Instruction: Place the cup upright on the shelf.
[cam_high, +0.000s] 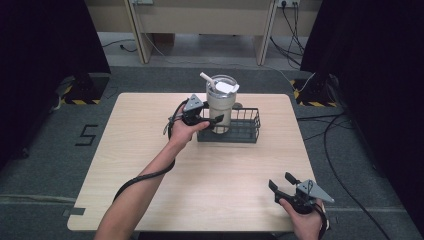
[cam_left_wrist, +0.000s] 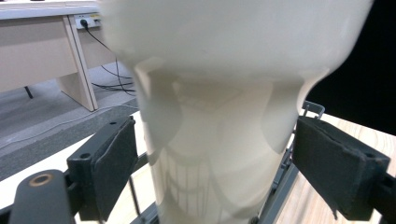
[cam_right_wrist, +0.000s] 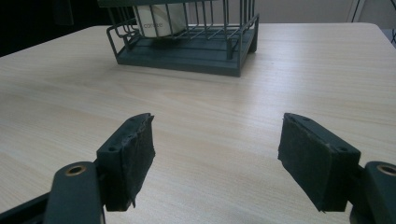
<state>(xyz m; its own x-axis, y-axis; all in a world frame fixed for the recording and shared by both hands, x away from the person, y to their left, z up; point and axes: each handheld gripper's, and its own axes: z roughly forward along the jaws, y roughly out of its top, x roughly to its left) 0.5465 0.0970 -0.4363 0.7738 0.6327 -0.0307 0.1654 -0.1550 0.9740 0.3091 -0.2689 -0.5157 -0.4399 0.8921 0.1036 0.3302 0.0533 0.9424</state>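
Right hand-held gripper (cam_right_wrist: 217, 154) faces tumbler (cam_right_wrist: 156, 18) lettering, unreadable.

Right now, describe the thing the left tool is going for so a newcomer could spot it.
On the wooden table, near its far edge, sits a dark wire basket. In the basket's left end stands a tall cream tumbler with a clear lid and white straw, the left tool open around its narrow base.

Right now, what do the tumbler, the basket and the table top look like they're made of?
Tumbler: probably coated metal or hard plastic, cream and smooth, faintly mirroring the basket wires; clear lid, white straw.
Basket: dark grey wire, likely painted metal, with thin rigid bars.
Table: pale wood-grain, possibly laminate, with a low sheen.
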